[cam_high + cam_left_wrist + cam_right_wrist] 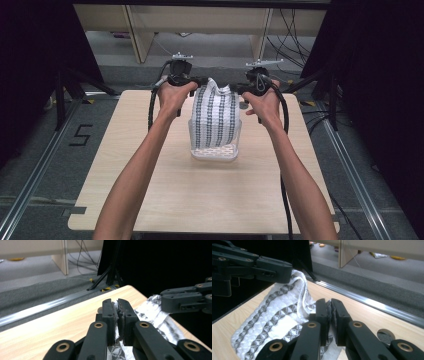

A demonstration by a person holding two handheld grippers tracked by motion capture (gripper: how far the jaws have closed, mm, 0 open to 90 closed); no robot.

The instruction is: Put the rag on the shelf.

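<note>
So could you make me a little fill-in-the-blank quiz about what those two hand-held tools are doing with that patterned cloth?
1. The left gripper and the right gripper each pinch a top corner of the white ____ with dark stripes.
2. The cloth hangs down into a clear plastic ____ on the table.
3. The table top is made of light ____.
4. Both grippers' fingers are ____ on the fabric.

Missing words: cloth; container; wood; shut

Grey floor (pixel 45 165) with metal rails (pixel 30 185) — black curtains (pixel 35 45) on both sides. A pale wooden bench (pixel 145 30) stands behind the table (pixel 200 200) — cables (pixel 295 35) trail beside it.
</note>
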